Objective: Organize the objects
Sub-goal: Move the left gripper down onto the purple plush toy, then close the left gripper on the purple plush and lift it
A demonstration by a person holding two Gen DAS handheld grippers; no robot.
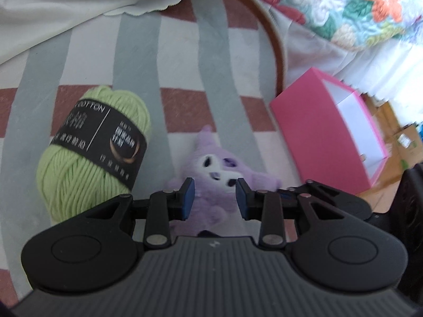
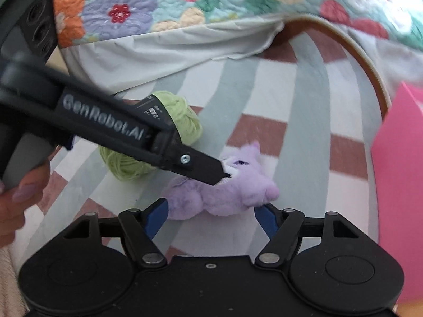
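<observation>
A purple plush (image 1: 211, 174) lies near the middle of a striped round mat (image 1: 185, 60), with both handheld grippers lowered over it. The left gripper (image 1: 215, 198), its blue pads narrowly parted, straddles the plush's head; in the right wrist view its black fingertip touches the white face, though whether the pads actually pinch cannot be told. The right gripper (image 2: 211, 215) stands wide, fingers flanking the plush's lower body without pressing. A green yarn ball (image 1: 92, 150) sits just beside the plush on its left, close enough to crowd the left gripper's outer finger. A pink box (image 1: 325, 137), open-topped, stands at the mat's right rim. Bare mat stretches beyond the plush to the brown edge (image 1: 275, 42), where a floral quilt (image 1: 343, 8) and pale sheet (image 1: 66, 5) overhang.
</observation>
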